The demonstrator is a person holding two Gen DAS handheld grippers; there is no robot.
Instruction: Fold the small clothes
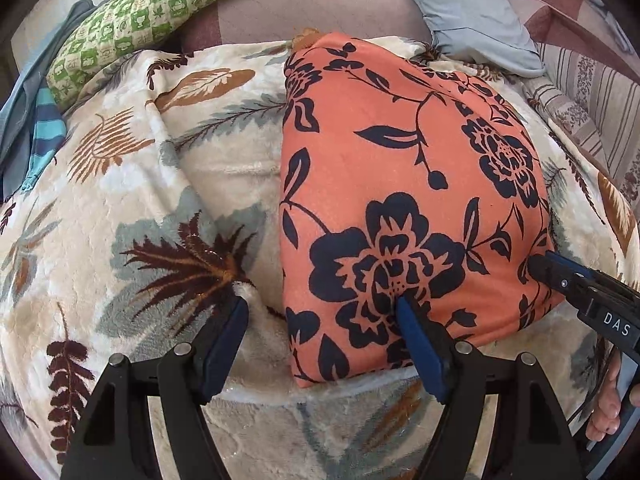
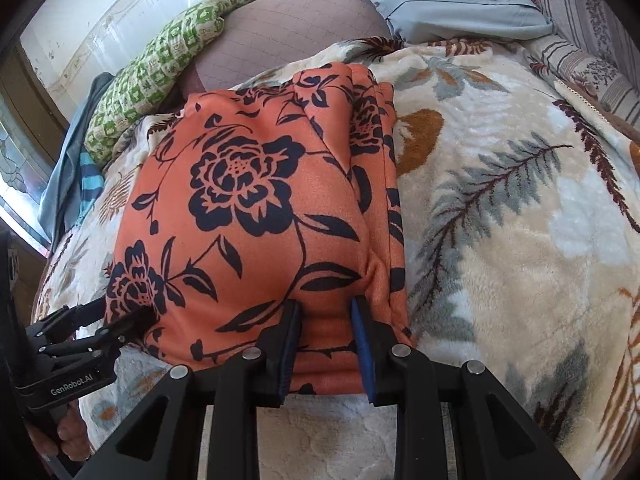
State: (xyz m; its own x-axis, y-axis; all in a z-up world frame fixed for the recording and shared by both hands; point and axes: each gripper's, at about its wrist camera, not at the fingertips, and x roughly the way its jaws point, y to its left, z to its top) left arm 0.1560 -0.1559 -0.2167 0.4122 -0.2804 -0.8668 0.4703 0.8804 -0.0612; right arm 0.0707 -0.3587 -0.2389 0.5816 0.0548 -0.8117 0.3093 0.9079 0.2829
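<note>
On the bed's leaf-print blanket (image 1: pixel 120 208) our orange floral garment (image 1: pixel 400 184) lies folded into a thick stack, so we judge little folding remains. Our left gripper (image 1: pixel 322 312) stands wide open over its seven-o'clock corner; our right gripper (image 2: pixel 326 312) pinches the near edge.

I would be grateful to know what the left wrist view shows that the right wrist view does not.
Only the left wrist view shows the left gripper straddling the orange floral garment's left edge, jaws wide. Only the right wrist view shows the right gripper at the stacked fold edges, jaws narrow. Both share the garment, the leaf-print blanket and the green checked cloth.
</note>
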